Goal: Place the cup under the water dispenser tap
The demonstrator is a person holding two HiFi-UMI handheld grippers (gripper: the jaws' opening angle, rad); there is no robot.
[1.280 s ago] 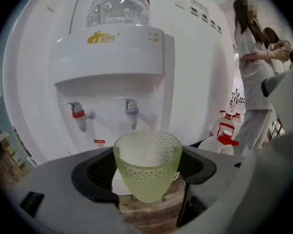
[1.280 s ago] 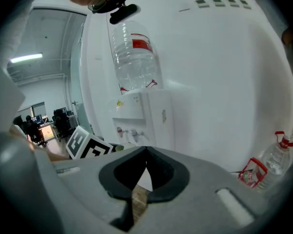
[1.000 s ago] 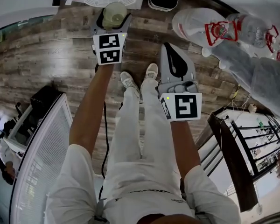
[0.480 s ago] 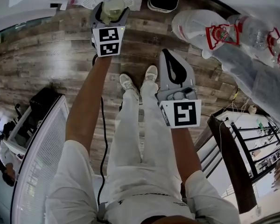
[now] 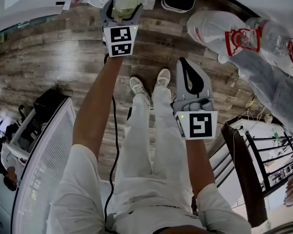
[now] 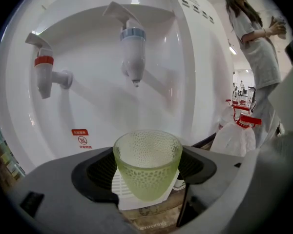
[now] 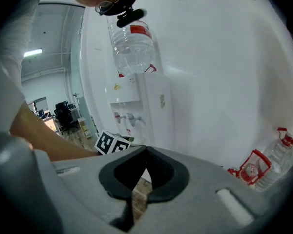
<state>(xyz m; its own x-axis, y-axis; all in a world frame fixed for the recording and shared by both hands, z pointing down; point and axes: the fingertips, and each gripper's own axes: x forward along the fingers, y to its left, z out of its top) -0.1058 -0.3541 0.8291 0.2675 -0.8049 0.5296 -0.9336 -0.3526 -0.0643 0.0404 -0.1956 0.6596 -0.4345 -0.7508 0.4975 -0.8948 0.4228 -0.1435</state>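
A pale green dimpled cup [image 6: 147, 164] stands upright between the jaws of my left gripper [image 6: 149, 167], which is shut on it. The cup hangs over the dispenser's white drip grate [image 6: 118, 189], below and a little in front of the blue-collared tap [image 6: 133, 52]. A red-collared tap [image 6: 45, 72] sits further left on the white water dispenser [image 6: 195, 67]. In the head view the cup [image 5: 126, 5] and left gripper [image 5: 122, 9] are at the top, close to the dispenser's base. My right gripper [image 5: 189, 78] is held lower right, shut, with nothing in it [image 7: 139, 177].
Plastic-wrapped water bottles with red labels [image 5: 244, 35] lie at the right on the wood-plank floor [image 5: 49, 62]. A second white dispenser with a bottle on top [image 7: 134, 48] shows in the right gripper view. A person in white [image 6: 256, 52] stands right of the dispenser. A dark metal rack [image 5: 259, 165] stands lower right.
My left gripper has carried the cup further toward the dispenser, up the head view. The right gripper has dropped a little lower in that view.
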